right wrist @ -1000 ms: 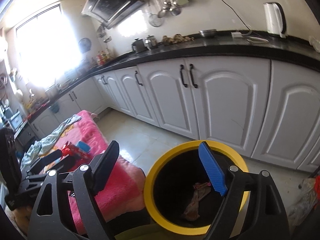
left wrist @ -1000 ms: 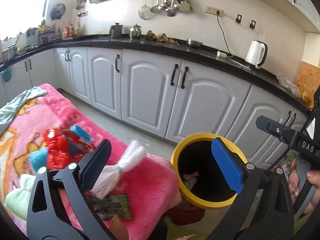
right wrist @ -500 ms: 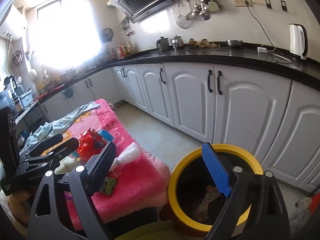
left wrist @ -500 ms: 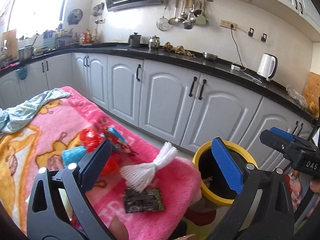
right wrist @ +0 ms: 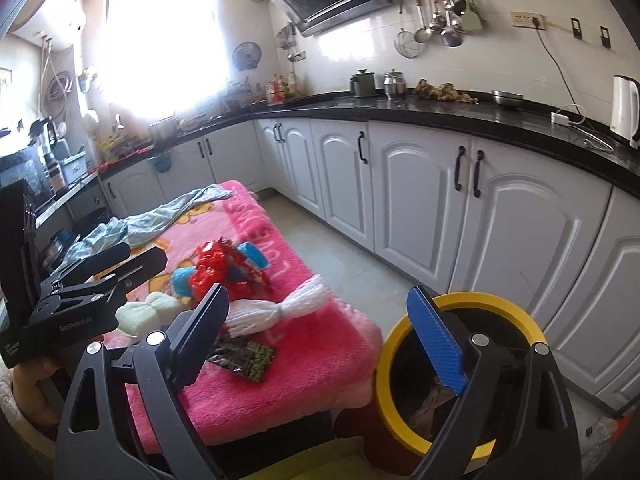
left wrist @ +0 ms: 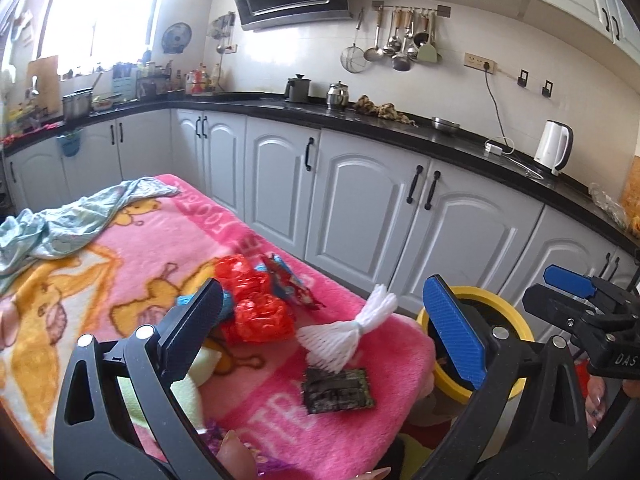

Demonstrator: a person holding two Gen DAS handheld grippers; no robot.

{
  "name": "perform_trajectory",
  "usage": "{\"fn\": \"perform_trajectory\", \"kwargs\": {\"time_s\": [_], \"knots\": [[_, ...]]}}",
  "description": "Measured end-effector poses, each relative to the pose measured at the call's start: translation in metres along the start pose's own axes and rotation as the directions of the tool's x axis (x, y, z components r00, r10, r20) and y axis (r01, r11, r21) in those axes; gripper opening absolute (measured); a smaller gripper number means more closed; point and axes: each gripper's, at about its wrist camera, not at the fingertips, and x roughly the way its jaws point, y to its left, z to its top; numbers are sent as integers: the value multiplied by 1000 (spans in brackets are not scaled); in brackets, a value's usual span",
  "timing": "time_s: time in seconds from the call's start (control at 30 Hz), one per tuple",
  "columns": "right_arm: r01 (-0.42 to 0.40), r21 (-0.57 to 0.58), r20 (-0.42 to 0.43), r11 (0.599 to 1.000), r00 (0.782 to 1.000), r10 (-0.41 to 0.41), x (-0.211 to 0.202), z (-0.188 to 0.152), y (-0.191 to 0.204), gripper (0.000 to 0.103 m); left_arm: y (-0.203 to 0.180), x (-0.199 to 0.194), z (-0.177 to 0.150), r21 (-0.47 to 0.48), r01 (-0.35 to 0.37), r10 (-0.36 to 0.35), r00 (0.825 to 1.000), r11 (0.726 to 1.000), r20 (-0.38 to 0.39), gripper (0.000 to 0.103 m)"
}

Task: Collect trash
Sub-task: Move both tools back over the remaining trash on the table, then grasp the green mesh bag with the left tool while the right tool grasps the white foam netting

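Observation:
Trash lies on a pink blanket (left wrist: 120, 280): a dark green wrapper (left wrist: 338, 390) (right wrist: 242, 358), a white foam net (left wrist: 346, 330) (right wrist: 276, 310), red crinkled wrappers (left wrist: 254, 308) (right wrist: 212, 268) and a blue-red packet (left wrist: 288, 276). A yellow-rimmed bin (left wrist: 516, 360) (right wrist: 460, 304) stands at the blanket's right end with scraps inside. My left gripper (left wrist: 320, 332) is open and empty above the wrapper and net. My right gripper (right wrist: 320, 332) is open and empty, between the blanket's edge and the bin; it also shows in the left wrist view (left wrist: 576, 296).
A light blue cloth (left wrist: 68, 224) lies at the blanket's far end. A pale green foam piece (right wrist: 144, 312) and a blue foam piece (right wrist: 182, 282) lie beside the red wrappers. White cabinets (left wrist: 360, 200) under a black counter run behind. Tiled floor (right wrist: 340, 256) lies between.
Both grippers have pulled back and swung left, away from the bin and over the blanket. More of the blanket and trash is in view. Both stay open and empty.

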Motion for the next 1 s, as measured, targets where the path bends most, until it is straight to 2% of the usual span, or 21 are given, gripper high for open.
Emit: {"fn": "perform_trajectory", "kwargs": {"time_s": [0.43, 0.7, 1.0], "knots": [[-45, -57, -58, 997, 997, 42, 27, -5, 37, 89, 40, -6, -17, -4, -92, 92, 995, 996, -32, 92], [-57, -74, -120, 996, 992, 48, 58, -13, 55, 89, 73, 0, -34, -14, -152, 150, 984, 988, -99, 92], [0, -20, -182, 1000, 983, -3, 111, -12, 49, 89, 97, 13, -50, -32, -143, 134, 972, 989, -196, 92]]}}
